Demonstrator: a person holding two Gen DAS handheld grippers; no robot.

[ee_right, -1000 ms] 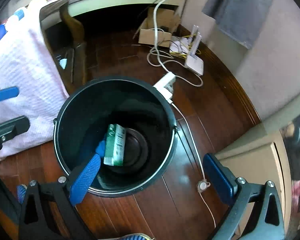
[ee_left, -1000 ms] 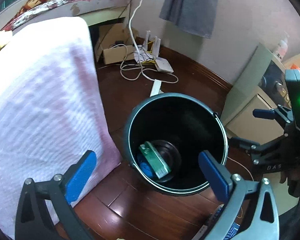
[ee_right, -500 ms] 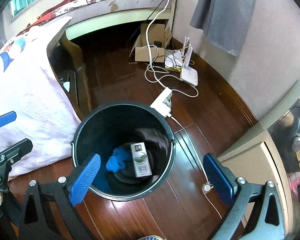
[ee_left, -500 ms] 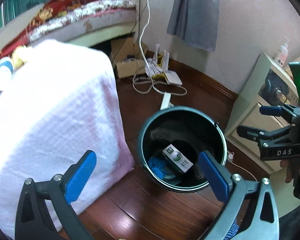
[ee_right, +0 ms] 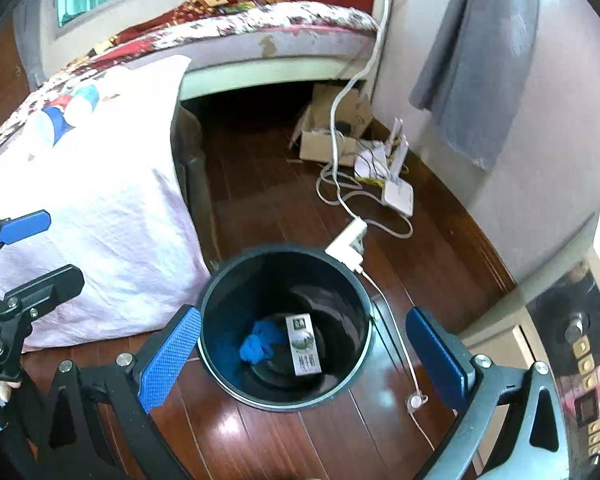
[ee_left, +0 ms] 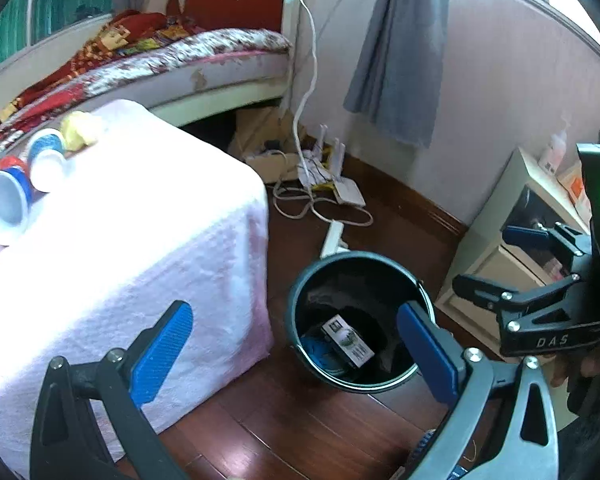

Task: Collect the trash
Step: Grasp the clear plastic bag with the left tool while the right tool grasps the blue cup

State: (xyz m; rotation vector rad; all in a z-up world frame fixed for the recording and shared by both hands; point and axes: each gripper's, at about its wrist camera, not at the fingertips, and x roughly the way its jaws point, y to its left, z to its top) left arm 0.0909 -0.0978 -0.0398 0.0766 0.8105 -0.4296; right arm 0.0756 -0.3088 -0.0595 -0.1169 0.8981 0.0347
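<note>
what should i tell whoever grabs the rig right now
Left gripper: jaws open, empty, above the floor beside the bin.
Right gripper: jaws open, empty, over the bin.
Bin on the floor holds a carton and a blue rag.
Left to collect: cups and a yellow wad on the pink-covered table.

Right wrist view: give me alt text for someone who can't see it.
The open, empty right gripper hangs over a dark bin on a wooden floor; a milk carton and blue crumpled trash lie inside. A pink-covered table stands to the left.
</note>
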